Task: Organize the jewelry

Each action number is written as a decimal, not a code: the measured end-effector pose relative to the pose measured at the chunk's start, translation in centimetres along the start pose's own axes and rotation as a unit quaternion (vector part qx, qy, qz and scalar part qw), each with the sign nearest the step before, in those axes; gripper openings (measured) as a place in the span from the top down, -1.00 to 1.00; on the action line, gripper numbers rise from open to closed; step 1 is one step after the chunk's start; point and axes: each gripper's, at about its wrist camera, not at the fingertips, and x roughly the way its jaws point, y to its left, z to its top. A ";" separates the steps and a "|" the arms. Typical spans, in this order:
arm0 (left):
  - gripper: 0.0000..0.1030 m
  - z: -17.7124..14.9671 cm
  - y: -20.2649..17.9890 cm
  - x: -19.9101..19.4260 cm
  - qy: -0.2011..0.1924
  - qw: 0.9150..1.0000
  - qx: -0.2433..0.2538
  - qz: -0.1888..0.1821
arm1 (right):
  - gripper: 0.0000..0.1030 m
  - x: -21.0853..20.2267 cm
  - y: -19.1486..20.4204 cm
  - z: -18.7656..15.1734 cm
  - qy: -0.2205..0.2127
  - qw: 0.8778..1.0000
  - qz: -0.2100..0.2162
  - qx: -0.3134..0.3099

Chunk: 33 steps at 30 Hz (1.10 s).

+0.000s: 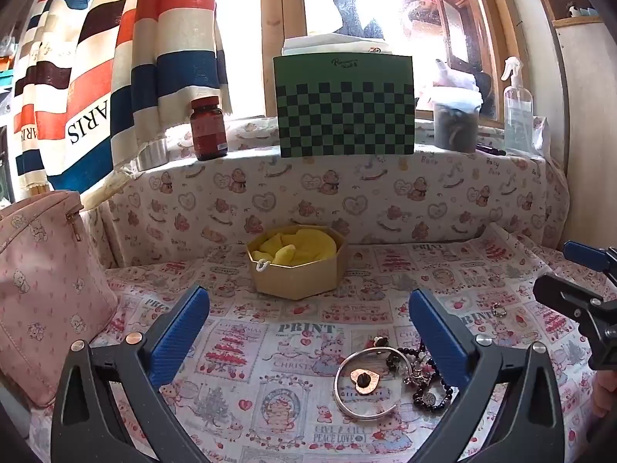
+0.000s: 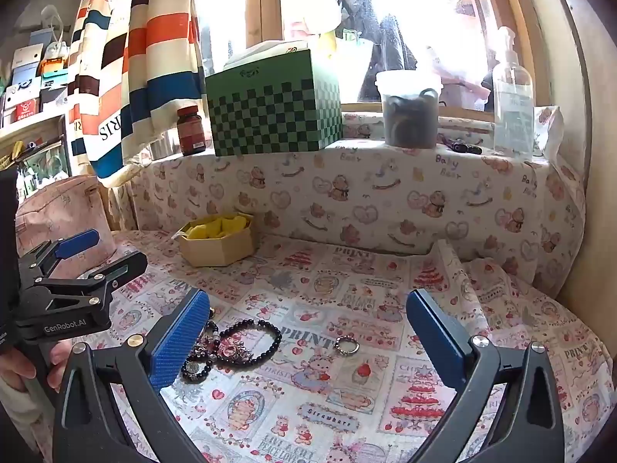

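A gold octagonal box (image 1: 297, 274) with yellow lining sits open at the back of the table; it also shows in the right wrist view (image 2: 218, 245). A silver bangle (image 1: 341, 397) lies on the cloth around a heart-shaped piece (image 1: 363, 380). A black bead bracelet (image 1: 430, 393) with charms lies beside it and shows in the right wrist view (image 2: 250, 341). A small ring (image 2: 346, 345) lies apart to the right, and shows in the left wrist view (image 1: 498, 310). My left gripper (image 1: 308, 332) is open and empty above the bangle. My right gripper (image 2: 308, 332) is open and empty above the ring.
A pink bag (image 1: 42, 289) stands at the left. On the covered ledge behind stand a green checkered box (image 1: 345, 104), a red jar (image 1: 208, 129), a dark tub (image 1: 455, 125) and a spray bottle (image 1: 516, 115). A striped curtain (image 1: 115, 58) hangs at the left.
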 end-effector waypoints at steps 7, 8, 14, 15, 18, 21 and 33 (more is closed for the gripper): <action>-0.99 0.2 -0.3 -0.1 0.004 1.000 0.006 0.003 | -1.00 -0.1 0.1 0.0 -0.001 1.000 0.000 0.002; -0.99 0.2 -0.3 -0.1 0.004 1.000 0.006 0.003 | -1.00 -0.1 0.1 0.0 -0.001 1.000 0.001 0.001; -0.99 0.1 -0.3 -0.2 0.003 1.000 0.006 0.004 | -1.00 0.0 -0.1 0.0 -0.002 1.000 0.000 0.001; -0.99 0.1 -0.3 -0.2 0.003 1.000 0.006 0.003 | -1.00 -0.1 0.0 0.0 -0.003 1.000 -0.001 -0.001; -0.99 0.0 -0.1 -0.2 0.004 1.000 0.005 0.004 | -1.00 0.0 0.0 0.0 -0.003 1.000 -0.001 -0.002; -0.99 -0.1 0.0 0.0 0.006 1.000 0.004 0.007 | -1.00 0.0 0.0 0.0 -0.003 1.000 -0.001 -0.002; -0.99 -0.1 0.2 -0.1 0.003 1.000 0.004 0.013 | -1.00 0.0 0.0 0.1 -0.003 1.000 -0.002 -0.003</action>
